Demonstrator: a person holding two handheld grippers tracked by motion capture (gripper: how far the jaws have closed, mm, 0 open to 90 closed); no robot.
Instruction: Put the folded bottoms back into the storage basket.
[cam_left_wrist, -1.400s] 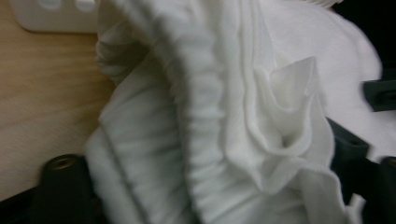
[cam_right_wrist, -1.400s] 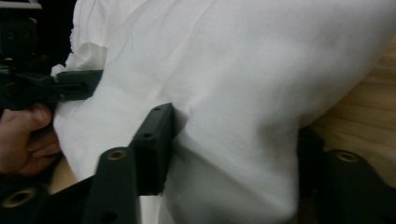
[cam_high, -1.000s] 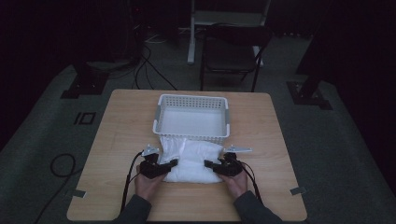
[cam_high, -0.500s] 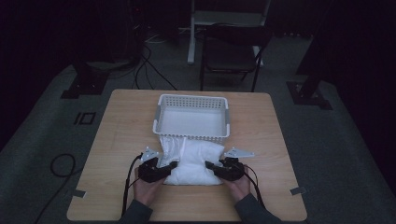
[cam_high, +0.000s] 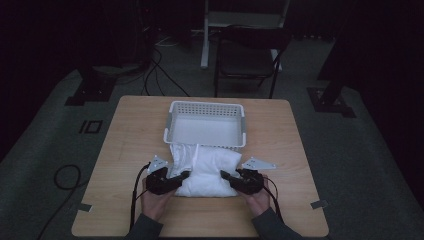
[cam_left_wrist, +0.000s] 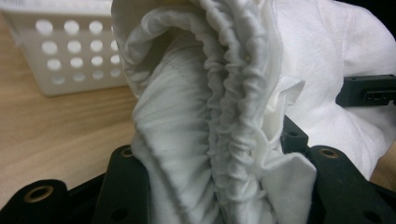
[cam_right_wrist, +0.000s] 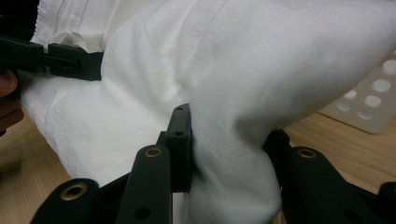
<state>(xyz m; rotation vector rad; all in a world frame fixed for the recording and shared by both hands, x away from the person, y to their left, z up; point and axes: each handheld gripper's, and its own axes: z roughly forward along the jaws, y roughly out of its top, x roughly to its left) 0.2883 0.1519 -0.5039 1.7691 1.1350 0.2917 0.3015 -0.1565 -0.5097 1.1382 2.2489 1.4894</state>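
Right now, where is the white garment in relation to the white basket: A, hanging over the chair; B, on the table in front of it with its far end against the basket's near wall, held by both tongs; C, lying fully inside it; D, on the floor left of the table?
B: the white garment lies on the table, reaching the white basket's near wall, with the left tongs and right tongs clamped on its sides.

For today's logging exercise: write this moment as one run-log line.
left gripper: shut on white cloth | right gripper: shut on white cloth | white basket: behind cloth on table
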